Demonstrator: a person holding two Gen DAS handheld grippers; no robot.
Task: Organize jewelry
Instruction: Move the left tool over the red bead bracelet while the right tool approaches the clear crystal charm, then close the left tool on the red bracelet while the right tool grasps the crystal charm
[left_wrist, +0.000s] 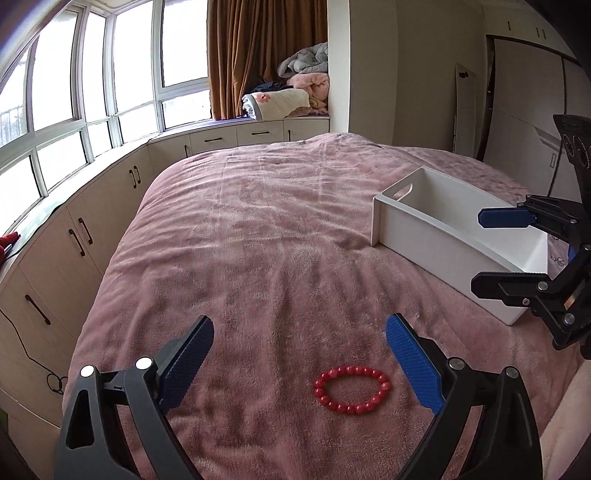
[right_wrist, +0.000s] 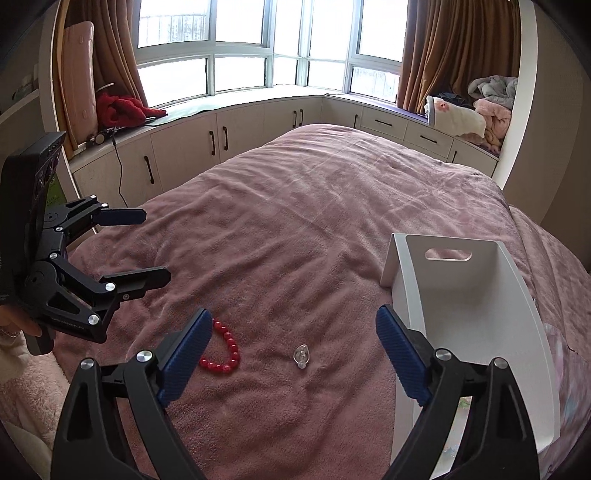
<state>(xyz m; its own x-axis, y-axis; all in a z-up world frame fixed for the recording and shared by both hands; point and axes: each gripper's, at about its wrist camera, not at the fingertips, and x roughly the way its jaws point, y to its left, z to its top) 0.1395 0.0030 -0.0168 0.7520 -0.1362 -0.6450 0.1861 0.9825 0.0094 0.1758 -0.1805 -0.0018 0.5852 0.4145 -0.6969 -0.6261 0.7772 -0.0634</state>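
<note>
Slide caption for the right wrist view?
Open right hand-held gripper above a pink bedspread, red bead bracelet and clear pendant ahead, white bin alongside.

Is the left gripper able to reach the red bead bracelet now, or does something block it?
Probably yes. The left gripper is open, and the red bead bracelet lies flat on the pink blanket just below its fingertips, with nothing between them.

Bed (left_wrist: 258, 221) under a pink blanket, three things on it.
A red bracelet (left_wrist: 351, 389) lies between the left fingers (left_wrist: 413, 365); a clear pendant (right_wrist: 301, 355) between the right fingers (right_wrist: 400, 349); a white bin (right_wrist: 461, 306) just beyond the right one.
</note>
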